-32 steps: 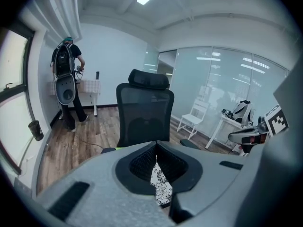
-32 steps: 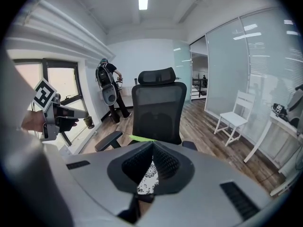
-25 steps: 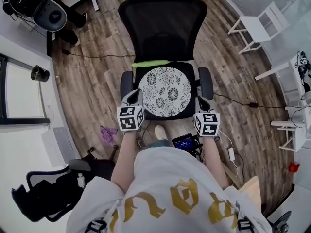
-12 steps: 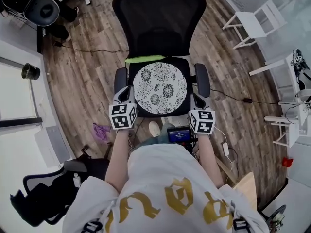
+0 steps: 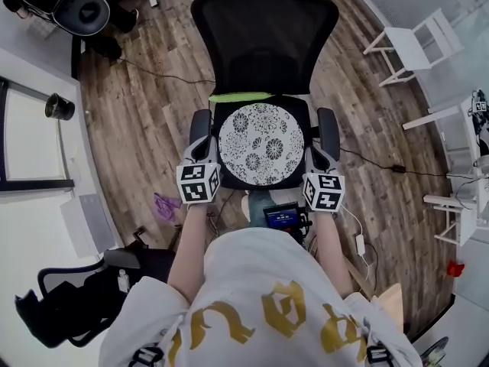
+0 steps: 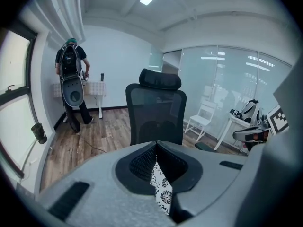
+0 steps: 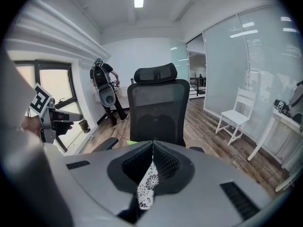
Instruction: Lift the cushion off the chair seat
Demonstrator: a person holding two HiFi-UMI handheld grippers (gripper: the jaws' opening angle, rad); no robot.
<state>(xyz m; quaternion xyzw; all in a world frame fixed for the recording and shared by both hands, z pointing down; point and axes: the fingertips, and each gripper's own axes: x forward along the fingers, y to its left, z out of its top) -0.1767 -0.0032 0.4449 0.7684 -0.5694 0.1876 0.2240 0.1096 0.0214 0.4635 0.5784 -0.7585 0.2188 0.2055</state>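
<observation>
Two hand-held grippers flank the chair seat in my head view. The left gripper (image 5: 208, 150) sits at the left rim of the round white cushion with black floral print (image 5: 261, 144), and the right gripper (image 5: 312, 154) sits at its right rim. The cushion rests on the seat of the black mesh office chair (image 5: 263, 37), directly between the two grippers. A lime-green strip (image 5: 238, 96) shows just beyond the cushion, ahead of both. One black padded armrest (image 5: 200, 125) lies just ahead of the left gripper, and the other (image 5: 328, 125) lies just ahead of the right gripper and to its outer side.

In the left gripper view, I see the jaws pressed together at their tips, with a sliver of the floral fabric pinched between the black pads. The chair's backrest rises straight ahead. A white wooden chair (image 6: 203, 119) stands ahead to the right, and a person in dark clothes (image 6: 71, 79) stands far ahead to the left, by the wall.

In the right gripper view, I see these jaws likewise closed, pinching a strip of the same print. The backrest stands straight ahead, and the left gripper's marker cube is off to the left.
</observation>
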